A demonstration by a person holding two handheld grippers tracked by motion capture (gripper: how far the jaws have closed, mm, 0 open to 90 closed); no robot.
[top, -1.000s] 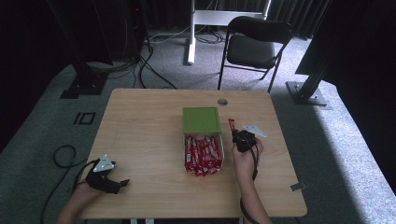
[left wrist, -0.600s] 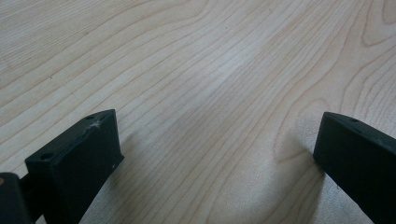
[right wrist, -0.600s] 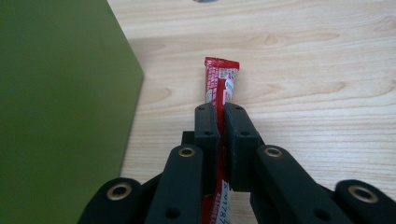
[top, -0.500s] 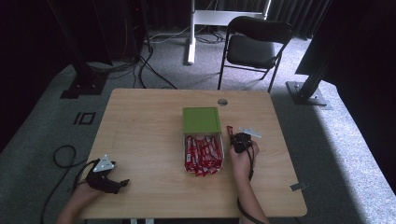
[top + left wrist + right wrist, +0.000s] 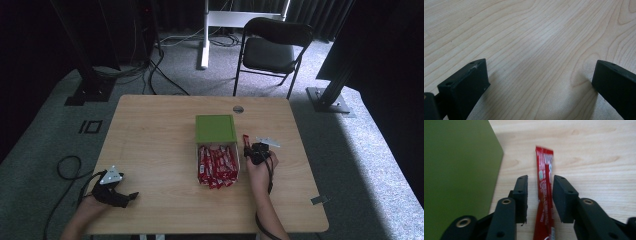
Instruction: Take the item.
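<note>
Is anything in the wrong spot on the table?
Yes. One red packet lies alone on the bare table, right of the green box, while the other red packets sit piled together in front of the box. It lies between the open jaws of the right hand-held gripper, which have just been opening.

Two black claws, one in each hand. Left claw (image 5: 131, 196): chunky black body, grey three-cornered plate (image 5: 113, 176) on top, thin black cable (image 5: 65, 167) trailing off in a loop. Right claw (image 5: 248, 148): black body too, pale three-cornered plate (image 5: 268, 142) on top, black cable (image 5: 270, 175) running back along the forearm. Bare forearms, no sleeves to see. Up close on the right claw (image 5: 539, 195): two flat black blocks for jaws, small round holes in their tops, shiny brass-coloured screw rings (image 5: 506, 201) on the black arms behind. Up close on the left claw (image 5: 540, 80): blocky black jaws, tiny holes, one scuffed whitish corner (image 5: 475, 66).
</note>
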